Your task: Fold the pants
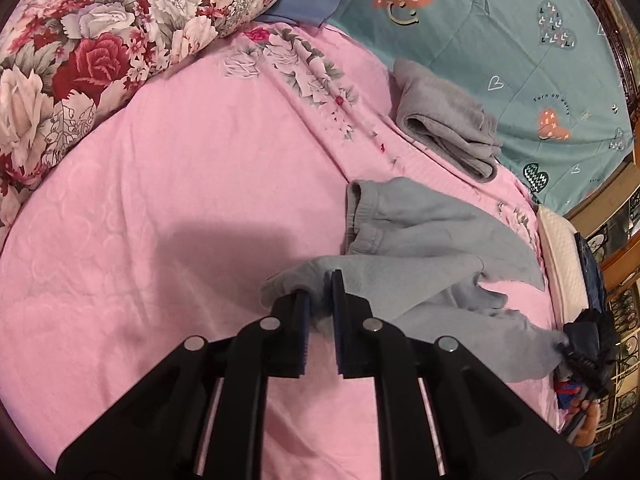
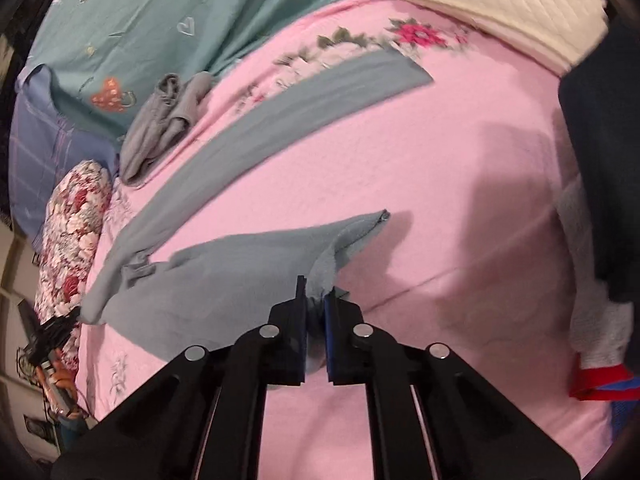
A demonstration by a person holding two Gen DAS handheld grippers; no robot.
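Light grey-blue pants (image 1: 424, 236) lie rumpled on the pink bedspread (image 1: 160, 200). My left gripper (image 1: 320, 292) is shut on a fold of the pants at one end. In the right wrist view the pants (image 2: 224, 272) stretch away to the left, with one leg (image 2: 304, 100) running diagonally to the upper right. My right gripper (image 2: 316, 296) is shut on a bunched edge of the pants. The right gripper also shows in the left wrist view (image 1: 576, 354) at the far right, holding the other end of the cloth.
A folded darker grey garment (image 1: 448, 120) lies beyond the pants, also in the right view (image 2: 164, 120). A floral quilt roll (image 1: 100, 40) lies at the left, a teal heart-print blanket (image 1: 500, 40) behind, a white quilted pad (image 2: 496, 12) at the bed's edge.
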